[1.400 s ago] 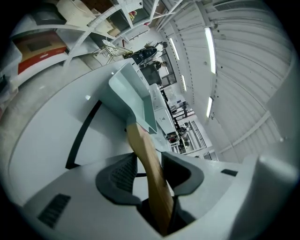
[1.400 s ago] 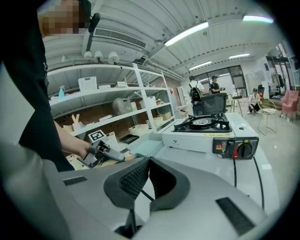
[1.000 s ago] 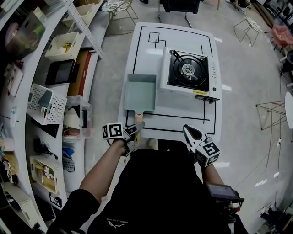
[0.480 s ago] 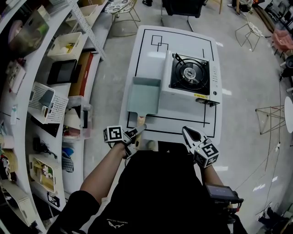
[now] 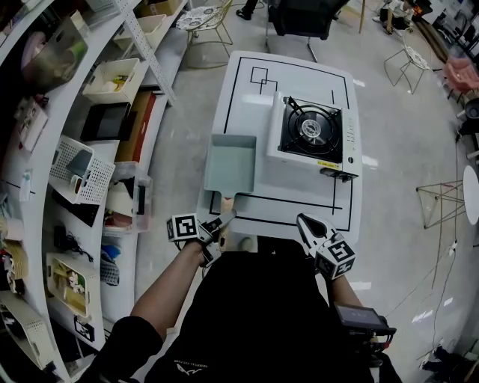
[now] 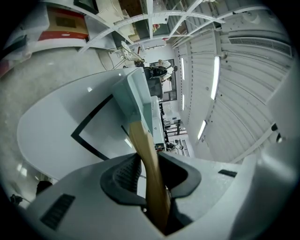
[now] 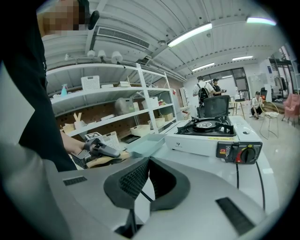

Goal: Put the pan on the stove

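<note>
A square teal pan (image 5: 230, 163) with a wooden handle (image 5: 227, 203) lies on the white table (image 5: 299, 71), just left of the portable gas stove (image 5: 313, 131). My left gripper (image 5: 224, 219) is shut on the handle's end at the table's near edge. In the left gripper view the handle (image 6: 145, 150) runs between both pads of that gripper (image 6: 150, 161) up to the pan (image 6: 133, 93). My right gripper (image 5: 303, 222) is shut and empty, near the front edge, right of the left one. The right gripper view shows this gripper (image 7: 147, 164), the pan (image 7: 147, 143) and the stove (image 7: 206, 126).
Black lines are marked on the table top. The stove's knob (image 7: 246, 153) and its cord face the near right. Shelves (image 5: 82, 172) with baskets and boxes stand along the left. Chairs (image 5: 303, 19) stand beyond the table's far end.
The head view has shifted a little, so the table sits lower in the picture. The pan keeps its place beside the stove and the left gripper stays on the handle.
</note>
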A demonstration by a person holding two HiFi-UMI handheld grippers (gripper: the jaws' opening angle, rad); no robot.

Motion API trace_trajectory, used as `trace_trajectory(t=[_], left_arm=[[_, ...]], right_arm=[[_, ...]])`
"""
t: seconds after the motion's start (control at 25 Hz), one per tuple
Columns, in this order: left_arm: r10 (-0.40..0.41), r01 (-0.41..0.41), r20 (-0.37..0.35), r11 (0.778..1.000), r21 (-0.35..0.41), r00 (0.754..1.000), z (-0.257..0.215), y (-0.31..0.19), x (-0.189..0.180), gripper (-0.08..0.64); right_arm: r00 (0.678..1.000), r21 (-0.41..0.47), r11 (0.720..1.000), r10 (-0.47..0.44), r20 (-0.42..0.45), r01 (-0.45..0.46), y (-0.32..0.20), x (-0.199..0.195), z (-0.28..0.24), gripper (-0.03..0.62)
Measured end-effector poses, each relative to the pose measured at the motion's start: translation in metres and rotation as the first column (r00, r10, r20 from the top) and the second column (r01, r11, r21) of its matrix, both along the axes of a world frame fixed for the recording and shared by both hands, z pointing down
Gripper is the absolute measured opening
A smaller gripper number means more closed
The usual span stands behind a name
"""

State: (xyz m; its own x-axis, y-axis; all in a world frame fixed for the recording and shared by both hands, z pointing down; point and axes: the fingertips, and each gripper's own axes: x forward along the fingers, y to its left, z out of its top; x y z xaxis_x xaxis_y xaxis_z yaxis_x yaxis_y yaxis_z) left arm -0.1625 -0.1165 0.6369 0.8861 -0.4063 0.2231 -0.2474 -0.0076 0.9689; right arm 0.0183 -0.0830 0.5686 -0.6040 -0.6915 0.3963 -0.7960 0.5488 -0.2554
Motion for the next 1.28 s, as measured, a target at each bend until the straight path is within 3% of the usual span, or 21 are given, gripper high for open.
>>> trace_trajectory(t=[0.4,1.28], left_arm=[[-0.007,0.005,0.035,0.997,0.082,0.999,-0.029,-0.018,-0.006,0.113],[0.071,-0.076,0.040,0.986,0.152,0.997,-0.070,-0.040,0.042,0.114]], right_arm=[[1.000,0.020,1.000,0.009,-0.002,-0.009,-0.003,-0.006,-0.006,0.026],[0.982,0.041,0.981,0.189,0.027,-0.190,0.011,0.040,-0.015,0.026]])
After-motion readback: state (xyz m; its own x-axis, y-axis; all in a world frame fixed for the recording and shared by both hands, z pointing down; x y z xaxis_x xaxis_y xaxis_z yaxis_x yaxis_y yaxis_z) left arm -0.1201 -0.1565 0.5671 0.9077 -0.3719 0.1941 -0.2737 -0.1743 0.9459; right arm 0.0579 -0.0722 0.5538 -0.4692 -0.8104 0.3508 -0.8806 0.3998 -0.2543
